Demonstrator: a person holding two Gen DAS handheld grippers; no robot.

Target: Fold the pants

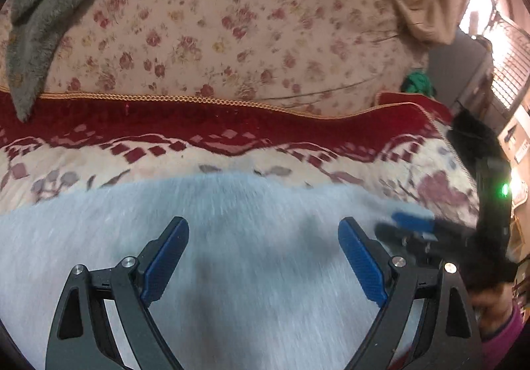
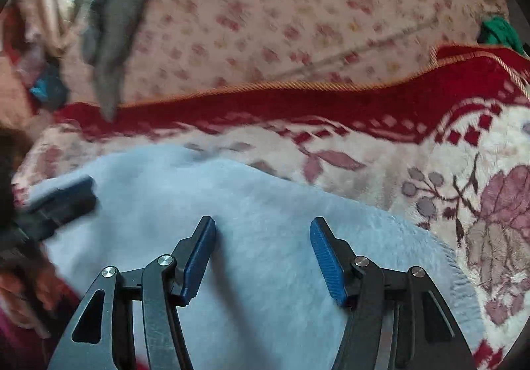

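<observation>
Both the left gripper [image 1: 263, 260] and right gripper [image 2: 263, 260] hang released and empty over the pale blue pants [image 1: 232, 237] lying on the patterned blanket [image 2: 447, 191]; likely between folds, next needs a fresh edge grasp.

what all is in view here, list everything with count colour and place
pants: 1, pale blue fleecy, spread on the blanket, nearest the cameras
blanket: 1, red and cream with a gold cord edge, under the pants
floral sheet: 1, cream with red flowers, beyond the blanket
grey garment: 1, grey fuzzy, lying on the sheet, tip over the blanket
green cloth: 1, green, far edge of the sheet
left gripper: 1, black with blue pads, open above the pants
right gripper: 1, black with blue pads, open above the pants
</observation>
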